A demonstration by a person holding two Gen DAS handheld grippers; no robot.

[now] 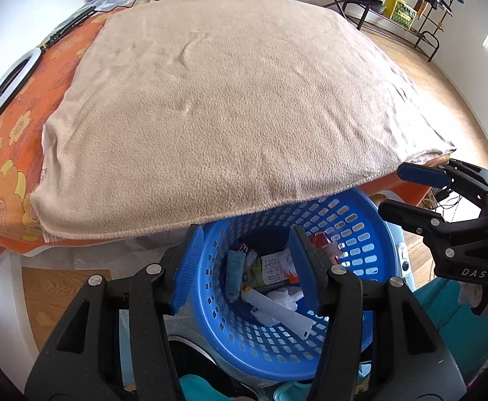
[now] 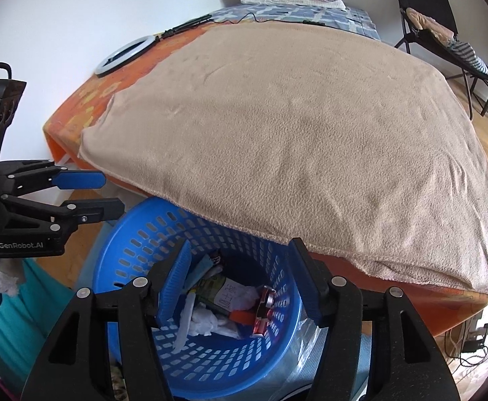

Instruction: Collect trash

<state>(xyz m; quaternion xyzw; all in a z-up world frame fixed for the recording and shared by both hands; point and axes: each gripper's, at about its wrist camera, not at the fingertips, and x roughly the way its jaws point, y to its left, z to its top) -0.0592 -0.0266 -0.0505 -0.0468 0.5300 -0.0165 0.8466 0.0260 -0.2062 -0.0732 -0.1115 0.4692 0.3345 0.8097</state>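
A blue perforated basket (image 1: 360,234) (image 2: 137,234) stands on the floor at the foot of the bed. It holds several pieces of trash (image 1: 270,274) (image 2: 230,297): crumpled white paper, wrappers, a tube and a red pack. My left gripper (image 1: 249,267) (image 2: 113,193) hovers over the basket's left side, open, with nothing between its blue pads. My right gripper (image 2: 240,280) (image 1: 392,188) hangs over the right side, also open, and its pads grip nothing. Both point steeply down into the basket.
A beige blanket (image 1: 227,117) (image 2: 310,133) covers the orange flowered bed and overhangs the basket's far rim. A ring light (image 1: 6,87) (image 2: 123,55) lies by the wall. Teal cloth (image 1: 461,317) sits beside the basket. A black folding chair (image 2: 444,33) stands on the wooden floor.
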